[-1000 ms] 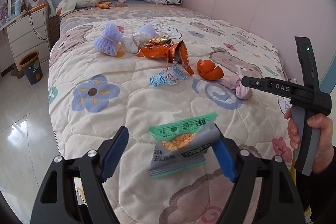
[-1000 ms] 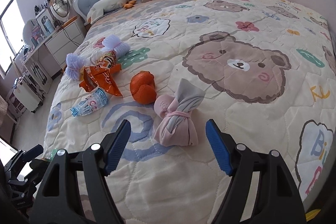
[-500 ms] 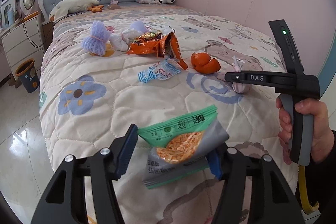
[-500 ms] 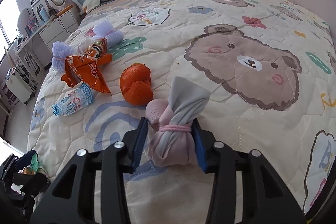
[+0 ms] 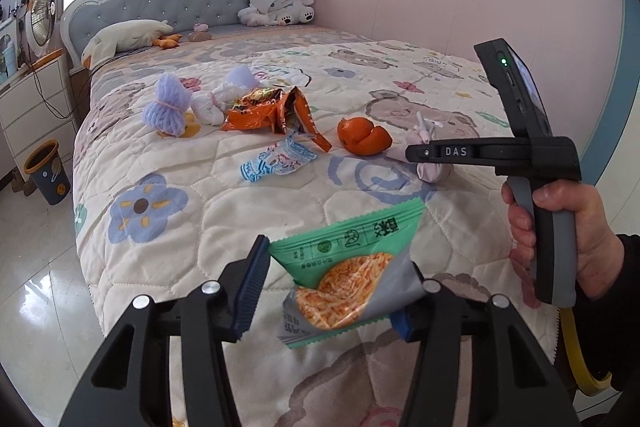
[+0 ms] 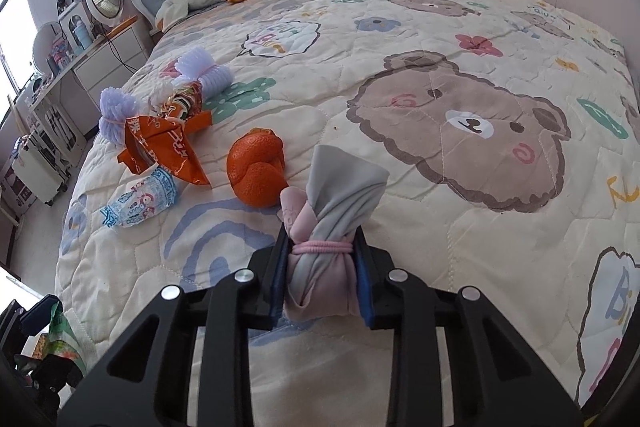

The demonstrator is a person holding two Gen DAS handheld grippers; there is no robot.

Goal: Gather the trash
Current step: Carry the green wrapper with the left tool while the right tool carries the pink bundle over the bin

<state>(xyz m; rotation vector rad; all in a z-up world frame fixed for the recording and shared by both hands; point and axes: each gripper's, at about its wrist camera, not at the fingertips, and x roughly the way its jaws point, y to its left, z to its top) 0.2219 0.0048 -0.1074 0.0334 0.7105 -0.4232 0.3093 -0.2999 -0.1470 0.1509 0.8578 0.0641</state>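
I have the left tongs (image 5: 326, 291) near the foot edge of the quilted cartoon-print bed (image 5: 192, 235), jaws closing on a green and grey foil snack packet (image 5: 352, 277). The packet sits between the pads, its green sealed end against the left pad and its grey side against the right one. It hangs crumpled and tilted, long axis slanting from lower left to upper right, printed face towards my camera.

Further up the quilt lie a torn orange crisp wrapper (image 5: 268, 111), a crumpled blue and white wrapper (image 5: 276, 161) and a piece of orange mandarin peel (image 5: 362, 136), well apart from the left tongs.

On my right, the right tongs (image 6: 322, 279) are closing too, pads already squeezing a pink and grey cloth bundle tied with a pink band (image 6: 328, 227). It stands lengthwise between the pads, grey end pointing away from me up the bed, pink end towards the camera, just beside the peel.
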